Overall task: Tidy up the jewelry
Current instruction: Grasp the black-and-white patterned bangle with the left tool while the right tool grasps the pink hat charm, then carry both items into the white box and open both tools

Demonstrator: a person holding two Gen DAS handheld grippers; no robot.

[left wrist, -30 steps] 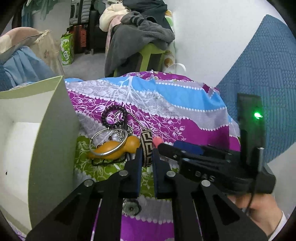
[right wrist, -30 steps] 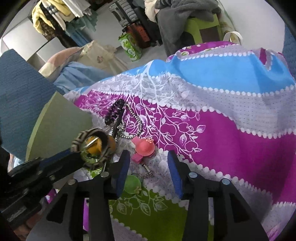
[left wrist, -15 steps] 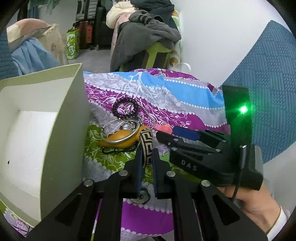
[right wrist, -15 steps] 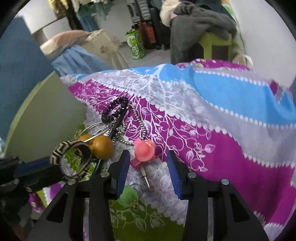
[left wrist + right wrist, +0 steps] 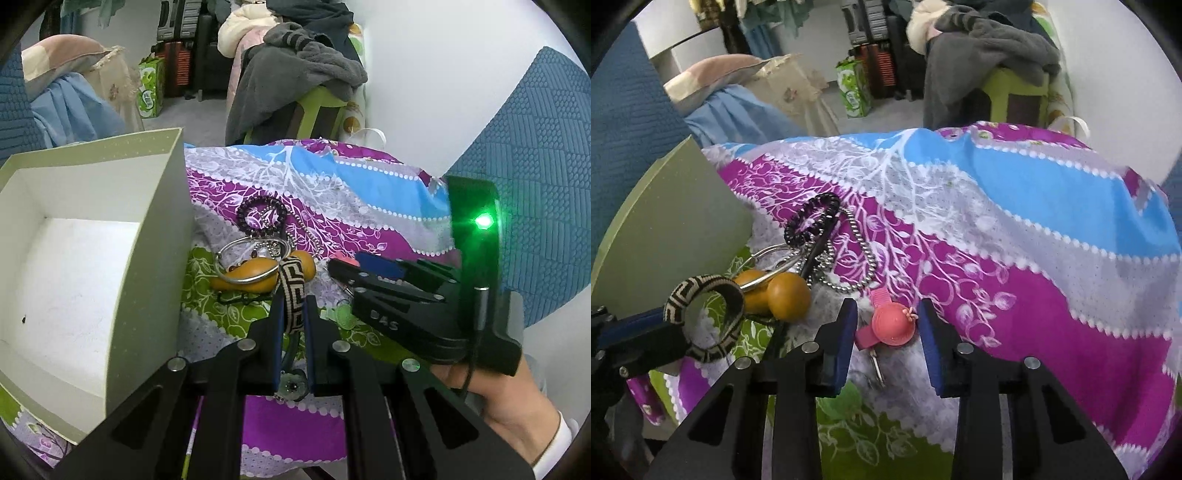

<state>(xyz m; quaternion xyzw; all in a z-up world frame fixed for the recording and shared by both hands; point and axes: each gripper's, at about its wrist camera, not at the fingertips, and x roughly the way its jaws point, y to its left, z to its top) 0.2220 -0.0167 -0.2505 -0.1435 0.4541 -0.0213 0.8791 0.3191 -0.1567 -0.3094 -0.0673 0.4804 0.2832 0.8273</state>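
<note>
Far left of the left gripper: open pale-green cardboard box with white interior, now fully in view, its near wall closer to the gripper than a second ago. Left gripper clamped on the black-and-cream woven key-pattern bangle, carried clear of the bedspread; the bangle has risen since the earlier frame. Just ahead: orange gourd-shaped pendant under a silver wire bangle, dark beaded bracelet beyond. To the right, right gripper with fingers apart, now straddling the coral-pink hat-shaped charm on the patterned purple-blue bedspread, not yet pinching. Judgement: bangle heads for the box next; charm pick is being lined up.
</note>
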